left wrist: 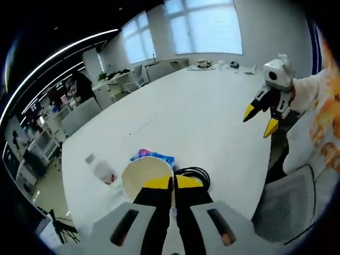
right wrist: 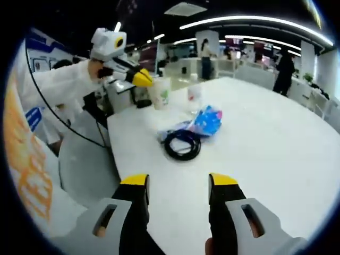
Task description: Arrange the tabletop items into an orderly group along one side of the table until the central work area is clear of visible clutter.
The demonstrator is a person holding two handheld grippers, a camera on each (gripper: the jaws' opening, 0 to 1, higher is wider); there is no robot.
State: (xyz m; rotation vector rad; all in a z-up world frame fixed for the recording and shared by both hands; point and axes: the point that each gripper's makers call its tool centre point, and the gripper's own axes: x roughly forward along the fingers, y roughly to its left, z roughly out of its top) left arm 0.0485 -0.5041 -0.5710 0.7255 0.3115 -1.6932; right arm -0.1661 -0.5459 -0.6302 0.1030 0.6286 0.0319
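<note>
The left gripper [left wrist: 172, 183] is held low at the table's near edge, its jaws clenched on the rim of a paper cup [left wrist: 142, 172]. The right gripper [right wrist: 178, 180] is held level above the white table [right wrist: 276, 138], jaws released, with the coiled black cable [right wrist: 182, 143] and blue packet [right wrist: 206, 121] lying ahead, touching.

This is a large open-plan office or lab floor. A long white meeting table [left wrist: 202, 117] runs toward a wall of bright windows [left wrist: 204, 26], with grey office chairs [left wrist: 79, 114] pulled up along its edge. Linear ceiling lights [right wrist: 239, 22] stretch overhead, desks crowded with equipment [left wrist: 32, 143] line one side, and people [right wrist: 281, 71] stand among workstations in the background.
</note>
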